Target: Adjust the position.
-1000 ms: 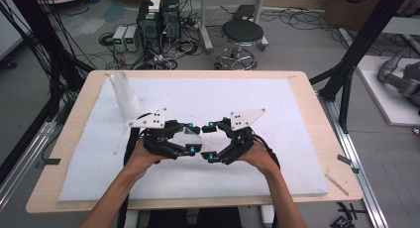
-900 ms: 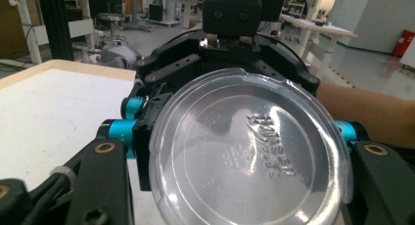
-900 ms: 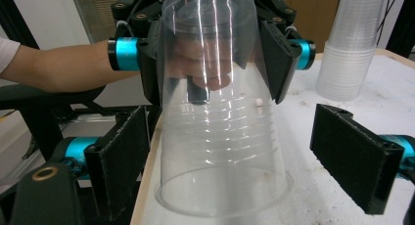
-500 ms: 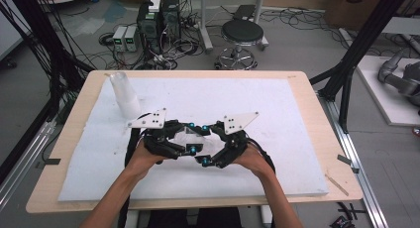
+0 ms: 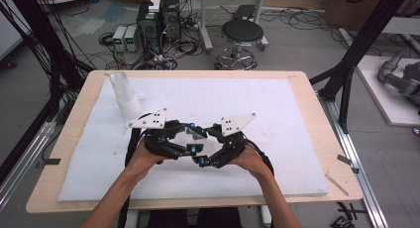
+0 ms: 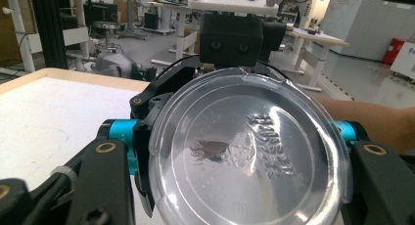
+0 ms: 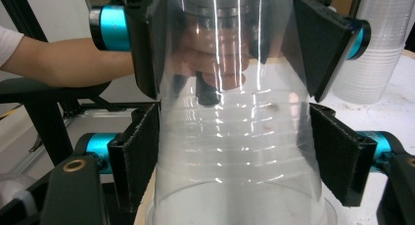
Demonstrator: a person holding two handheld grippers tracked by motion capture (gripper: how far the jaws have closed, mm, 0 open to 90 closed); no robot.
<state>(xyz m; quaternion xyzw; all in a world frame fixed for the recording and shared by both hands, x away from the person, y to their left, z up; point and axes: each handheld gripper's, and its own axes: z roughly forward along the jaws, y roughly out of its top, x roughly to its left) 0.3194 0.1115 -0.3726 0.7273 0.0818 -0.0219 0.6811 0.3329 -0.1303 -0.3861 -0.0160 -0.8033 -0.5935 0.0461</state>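
Observation:
A clear plastic cup (image 5: pixel 192 133) hangs on its side above the white mat (image 5: pixel 277 109), between both grippers. My left gripper (image 5: pixel 184 139) is shut on its narrow base end; the embossed base (image 6: pixel 244 151) faces me in the left gripper view, between the left gripper's (image 6: pixel 240 191) jaws. My right gripper (image 5: pixel 206 146) faces the left one. Its jaws have just been closing, and its pads (image 7: pixel 139 154) now press the wider part of the cup (image 7: pixel 235 137) from both sides in the right gripper view. The person's hands hold both tools.
A stack of clear cups (image 5: pixel 124 93) stands upright at the mat's back left, also seen in the right gripper view (image 7: pixel 379 54). The wooden table edge (image 5: pixel 327 114) frames the mat. A stool (image 5: pixel 242 34) and cables lie on the floor beyond.
The right gripper has slid left toward the left gripper, and its jaws have closed onto the cup. The left gripper has stayed still with the cup in it.

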